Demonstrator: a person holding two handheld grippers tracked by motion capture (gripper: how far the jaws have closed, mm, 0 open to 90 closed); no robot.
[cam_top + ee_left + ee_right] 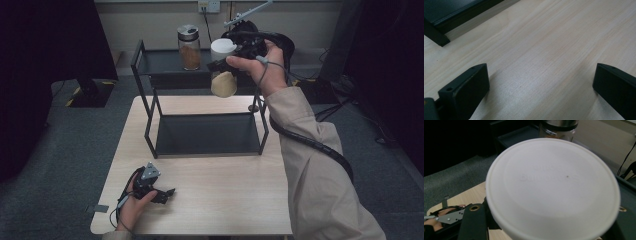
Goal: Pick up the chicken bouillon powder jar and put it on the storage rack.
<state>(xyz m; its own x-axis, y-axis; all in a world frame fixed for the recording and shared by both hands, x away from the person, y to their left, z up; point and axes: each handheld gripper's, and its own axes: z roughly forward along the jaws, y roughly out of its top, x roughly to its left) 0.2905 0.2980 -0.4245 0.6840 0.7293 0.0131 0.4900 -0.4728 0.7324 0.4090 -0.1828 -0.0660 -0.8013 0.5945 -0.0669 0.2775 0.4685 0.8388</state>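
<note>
Over on the left, the left gripper [167, 192] sits low on the wooden table [225, 200] near the front edge, jaws spread wide with only bare tabletop between them; the left hand [131, 207] holding it gets cut off by the bottom of the high view. Moving across, the black two-tier rack [150, 107] stands mid-table, and the back of its top shelf is partly blocked by the raised arm. On that upper shelf there's a glass jar [189, 47] with a silvery lid, roughly half full of brown powder. Right of it, the right gripper [223, 64] is pinching a white-lidded jar [223, 70] up in the air just beside the shelf edge, with pale beige powder in the bottom. In the right gripper view the white lid [552, 187] covers nearly everything, so you can't see the pads actually touching.
</note>
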